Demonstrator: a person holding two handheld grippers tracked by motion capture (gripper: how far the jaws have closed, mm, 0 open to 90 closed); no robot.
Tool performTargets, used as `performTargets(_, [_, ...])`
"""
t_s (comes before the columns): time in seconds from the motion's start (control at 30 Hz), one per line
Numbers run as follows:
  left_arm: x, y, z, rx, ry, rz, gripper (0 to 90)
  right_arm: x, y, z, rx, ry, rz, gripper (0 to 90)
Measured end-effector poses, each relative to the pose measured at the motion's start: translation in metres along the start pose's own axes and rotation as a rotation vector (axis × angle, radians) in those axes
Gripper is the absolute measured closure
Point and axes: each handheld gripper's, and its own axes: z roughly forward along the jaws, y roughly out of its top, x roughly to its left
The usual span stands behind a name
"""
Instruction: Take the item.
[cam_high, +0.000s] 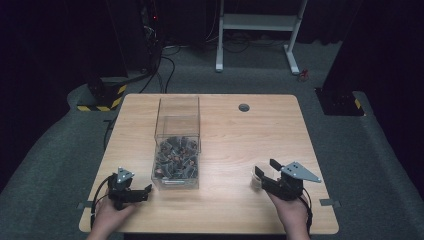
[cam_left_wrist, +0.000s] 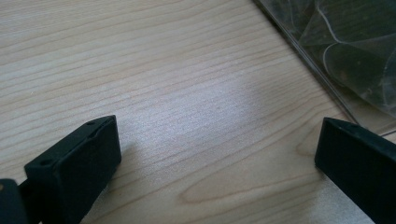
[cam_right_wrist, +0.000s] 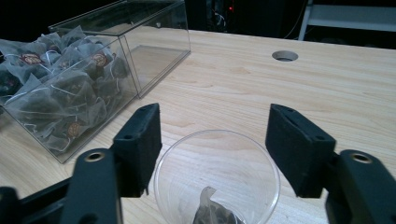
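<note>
Handling: your right hand-held gripper (cam_right_wrist: 212, 140) straddles the thin clear plastic cup (cam_right_wrist: 217, 179) holding one tea bag (cam_right_wrist: 212, 212), jaws open; light, crushable, squeeze mid-wall gently. Left hand-held gripper (cam_left_wrist: 215, 154) open over the wooden counter (cam_left_wrist: 163, 70)

Clear cup (cam_right_wrist: 217, 179) upright on table, holding one tea bag (cam_right_wrist: 212, 212).

Right of the clear box (cam_high: 177, 150) the table (cam_high: 240, 145) lies bare out to the clear cup (cam_right_wrist: 217, 179), which sits between the right gripper (cam_right_wrist: 215, 140) jaws. The left gripper (cam_high: 131, 192) sits just left of the box's near corner.
</note>
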Motion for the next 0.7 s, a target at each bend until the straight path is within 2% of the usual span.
performTargets(0.13, [0.0,0.0,0.0,0.0,0.0,0.0,0.6,-0.003,0.0,0.0,0.001,-0.005,0.001,32.0])
performTargets(0.37, [0.0,0.0,0.0,0.0,0.0,0.001,0.6,-0.014,-0.001,-0.005,-0.012,-0.045,0.013,31.4])
performTargets(0.6, [0.0,0.0,0.0,-0.001,-0.003,-0.004,0.6,-0.04,-0.006,-0.012,0.001,-0.116,0.046,33.2])
performTargets(0.7, [0.0,0.0,0.0,-0.001,-0.003,-0.004,0.6,-0.051,-0.01,-0.015,0.011,-0.156,0.044,33.7])
